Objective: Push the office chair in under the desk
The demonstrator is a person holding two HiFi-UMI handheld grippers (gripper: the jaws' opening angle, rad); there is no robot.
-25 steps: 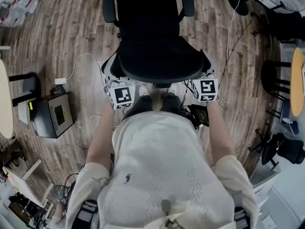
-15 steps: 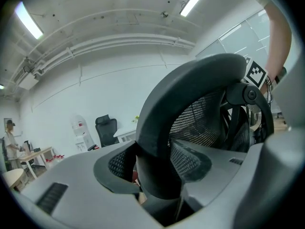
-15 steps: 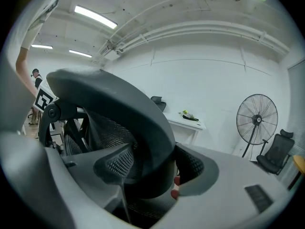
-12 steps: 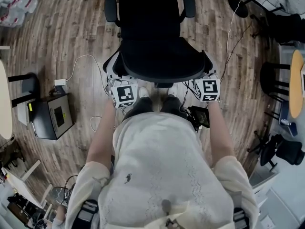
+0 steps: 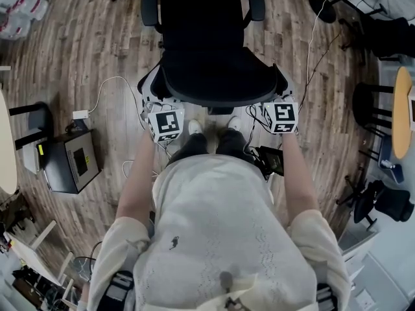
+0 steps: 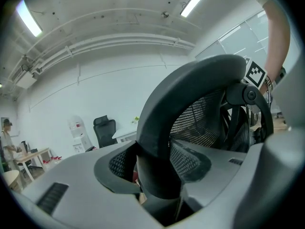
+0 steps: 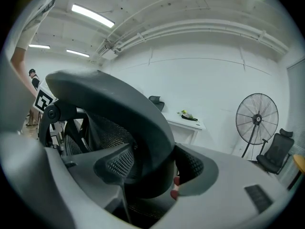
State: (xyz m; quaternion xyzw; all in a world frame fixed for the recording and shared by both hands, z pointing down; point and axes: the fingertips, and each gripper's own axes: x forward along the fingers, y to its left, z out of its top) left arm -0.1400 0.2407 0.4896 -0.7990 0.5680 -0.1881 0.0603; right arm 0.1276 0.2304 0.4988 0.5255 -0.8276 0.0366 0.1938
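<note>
The black office chair (image 5: 202,24) stands on the wood floor straight ahead of me, its mesh backrest (image 5: 219,76) nearest. My left gripper (image 5: 155,102) holds the backrest's left rim and my right gripper (image 5: 275,97) its right rim. In the left gripper view the thick backrest frame (image 6: 190,104) fills the gap of the left gripper (image 6: 159,175), pads against it. In the right gripper view the same frame (image 7: 119,109) sits pinched in the right gripper (image 7: 150,173). Both sets of jaws have just been closing on it. A white desk (image 7: 188,120) shows far ahead.
On the floor at the left sit a black box (image 5: 68,161) and a white cable (image 5: 110,86). At the right are dark cables (image 5: 318,50), a black stool (image 5: 369,105) and a round wooden table (image 5: 405,109). A standing fan (image 7: 257,120) is at the far right.
The chair and both grippers have shifted a little toward the top of the head view, away from my body.
</note>
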